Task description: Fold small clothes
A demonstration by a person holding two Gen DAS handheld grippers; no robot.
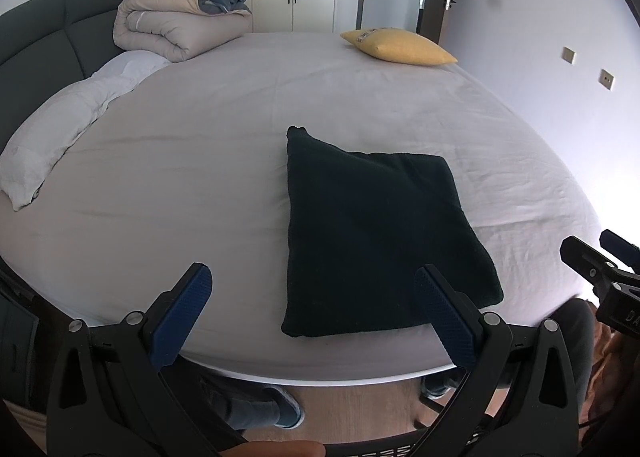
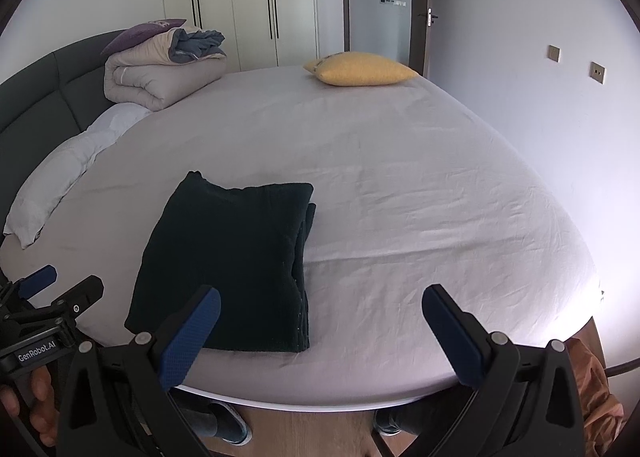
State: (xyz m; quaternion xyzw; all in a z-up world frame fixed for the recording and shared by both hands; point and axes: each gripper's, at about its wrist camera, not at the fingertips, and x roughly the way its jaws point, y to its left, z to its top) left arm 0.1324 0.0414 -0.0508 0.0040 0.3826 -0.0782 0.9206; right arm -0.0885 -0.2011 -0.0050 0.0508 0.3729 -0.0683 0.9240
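Risk: dark green folded fleece garment [image 2: 232, 261] lies near bed [image 2: 400, 185] front edge, stacked layers loose at side; careless nudge cld unfold it. Left gripper [image 1: 312, 313] & right gripper [image 2: 320, 329] both spread wide, holding nothing

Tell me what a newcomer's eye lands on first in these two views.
First, the dark folded fleecy garment lying near the front edge of the pale grey bed sheet. Next, the open left gripper and open right gripper, both empty, poised near it. Farther back, a yellow pillow sits at the far edge, and a rolled beige duvet by the headboard.
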